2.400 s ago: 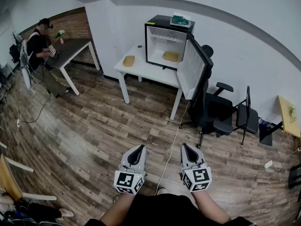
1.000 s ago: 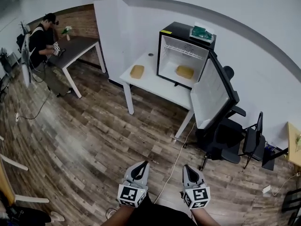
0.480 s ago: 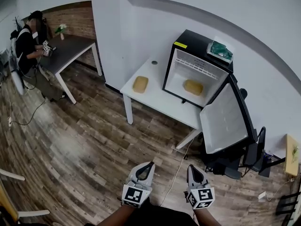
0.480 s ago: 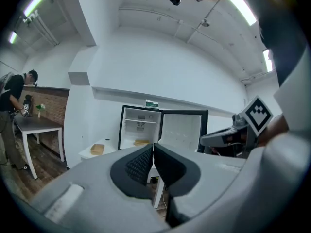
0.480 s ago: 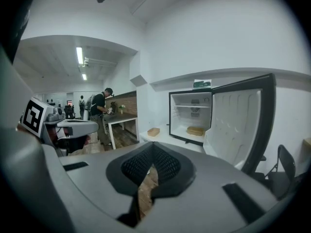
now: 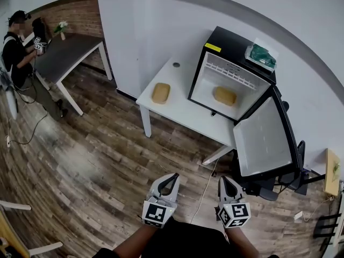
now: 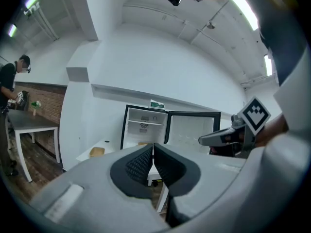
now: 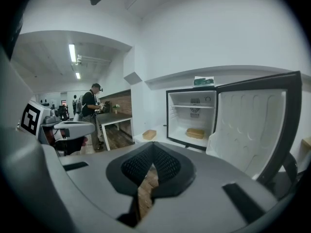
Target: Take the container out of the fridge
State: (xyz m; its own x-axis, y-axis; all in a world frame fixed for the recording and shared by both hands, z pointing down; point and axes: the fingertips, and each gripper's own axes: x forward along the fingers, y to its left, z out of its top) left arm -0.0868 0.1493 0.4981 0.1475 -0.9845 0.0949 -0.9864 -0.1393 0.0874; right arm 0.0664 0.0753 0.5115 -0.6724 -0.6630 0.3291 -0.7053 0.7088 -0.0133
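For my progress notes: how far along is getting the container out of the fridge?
Done: the fridge door is open. In hand: nothing; left gripper and right gripper are shut and empty, short of the table. Left: grip the container inside and take it out.

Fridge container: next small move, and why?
Probably step closer to the fridge and open the right gripper: its door stands open with the container inside, but that gripper and the left gripper are shut, empty and far short of it.
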